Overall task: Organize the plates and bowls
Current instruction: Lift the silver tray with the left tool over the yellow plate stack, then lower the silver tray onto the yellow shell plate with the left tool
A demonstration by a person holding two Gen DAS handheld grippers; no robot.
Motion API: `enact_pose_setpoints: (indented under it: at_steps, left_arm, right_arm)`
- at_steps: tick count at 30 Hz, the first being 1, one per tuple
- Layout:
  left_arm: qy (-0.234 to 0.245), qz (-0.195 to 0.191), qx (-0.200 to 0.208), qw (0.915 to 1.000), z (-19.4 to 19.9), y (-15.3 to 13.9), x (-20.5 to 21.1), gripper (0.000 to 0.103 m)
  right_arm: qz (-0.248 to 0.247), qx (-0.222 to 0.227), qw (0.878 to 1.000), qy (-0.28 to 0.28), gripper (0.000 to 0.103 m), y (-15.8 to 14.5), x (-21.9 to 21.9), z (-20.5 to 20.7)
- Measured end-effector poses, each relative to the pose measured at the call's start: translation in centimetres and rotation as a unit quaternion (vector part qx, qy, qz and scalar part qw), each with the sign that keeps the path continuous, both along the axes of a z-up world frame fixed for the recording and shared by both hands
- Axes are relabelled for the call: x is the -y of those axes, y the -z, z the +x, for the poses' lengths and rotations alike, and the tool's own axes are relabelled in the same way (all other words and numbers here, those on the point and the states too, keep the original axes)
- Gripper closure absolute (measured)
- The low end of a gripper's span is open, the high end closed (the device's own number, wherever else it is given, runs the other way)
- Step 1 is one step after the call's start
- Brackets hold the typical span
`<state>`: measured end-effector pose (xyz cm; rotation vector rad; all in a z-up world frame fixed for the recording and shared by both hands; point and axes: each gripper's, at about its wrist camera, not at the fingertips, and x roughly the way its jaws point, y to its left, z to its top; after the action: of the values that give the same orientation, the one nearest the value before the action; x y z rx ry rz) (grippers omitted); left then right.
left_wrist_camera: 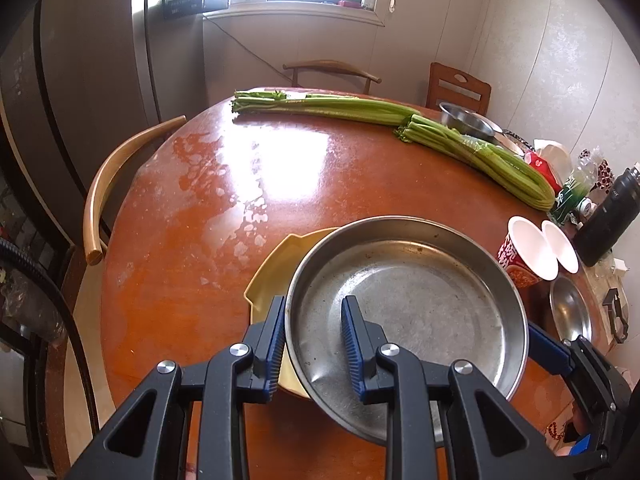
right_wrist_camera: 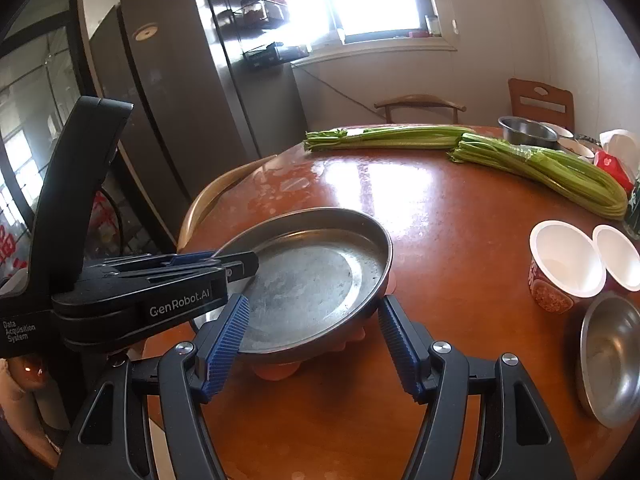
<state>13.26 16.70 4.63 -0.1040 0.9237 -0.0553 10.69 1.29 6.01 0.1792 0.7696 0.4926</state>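
Note:
A large round steel plate is tilted above a yellow plate on the round wooden table. My left gripper has one finger inside the steel plate's near rim and one outside, shut on it. In the right wrist view the steel plate is lifted, with the left gripper on its left rim. My right gripper is open, its fingers either side of the plate's near edge, apart from it. A small steel bowl sits at right.
Two bunches of celery lie across the far side. A steel bowl sits behind them. Two paper cups stand at right, near a black bottle. Chairs ring the table; a fridge stands at left.

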Motion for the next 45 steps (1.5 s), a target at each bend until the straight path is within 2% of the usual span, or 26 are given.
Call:
enact_pose_setpoints:
  at_steps: [12, 19, 45]
  left_arm:
    - [-0.005, -0.012, -0.031, 0.9994, 1.1, 3.4, -0.7, 0.076]
    - [-0.012, -0.013, -0.04, 0.9991, 1.7, 4.4, -1.1, 0.076]
    - [-0.02, -0.006, -0.028, 0.9994, 1.6, 4.6, -1.9, 0.076]
  right_arm:
    - [-0.006, -0.017, 1.0, -0.017, 0.034, 2.4, -0.8, 1.3]
    - [-0.007, -0.021, 0.999, -0.026, 0.034, 3.3, -1.4, 2.0]
    - [-0.008, -0.022, 0.999, -0.029, 0.034, 5.3, -2.7, 3.0]
